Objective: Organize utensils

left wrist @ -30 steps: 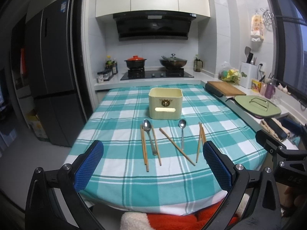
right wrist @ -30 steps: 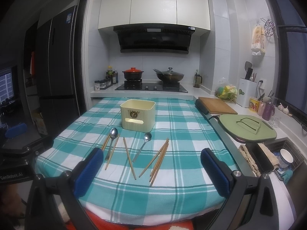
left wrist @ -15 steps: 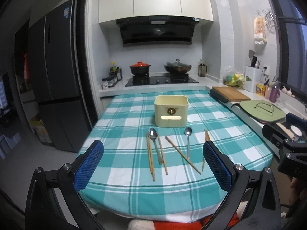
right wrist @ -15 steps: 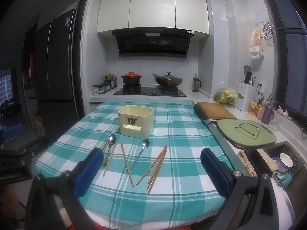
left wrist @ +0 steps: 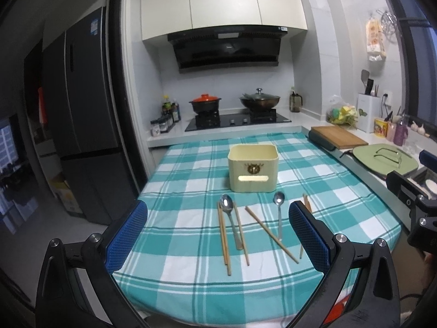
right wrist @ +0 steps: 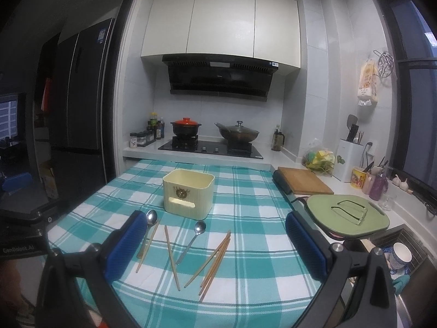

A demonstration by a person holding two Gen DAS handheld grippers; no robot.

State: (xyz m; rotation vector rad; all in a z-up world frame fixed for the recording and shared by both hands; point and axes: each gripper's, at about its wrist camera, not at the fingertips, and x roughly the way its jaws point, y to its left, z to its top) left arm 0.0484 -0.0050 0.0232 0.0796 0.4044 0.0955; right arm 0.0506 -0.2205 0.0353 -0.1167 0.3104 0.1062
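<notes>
Left gripper (left wrist: 218, 232) above tablecloth edge (left wrist: 245, 307)

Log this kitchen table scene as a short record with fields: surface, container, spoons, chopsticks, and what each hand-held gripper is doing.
surface: teal-and-white checked tablecloth
container: cream rectangular plastic utensil box, upright, open top, beyond the utensils
spoons: two metal spoons, larger spoon lying among chopsticks, smaller spoon to its right
chopsticks: loose wooden chopsticks, scattered flat on the cloth, none in the box
left hand-held gripper: open, holding nothing, above the near table edge
right hand-held gripper: open, holding nothing
</notes>
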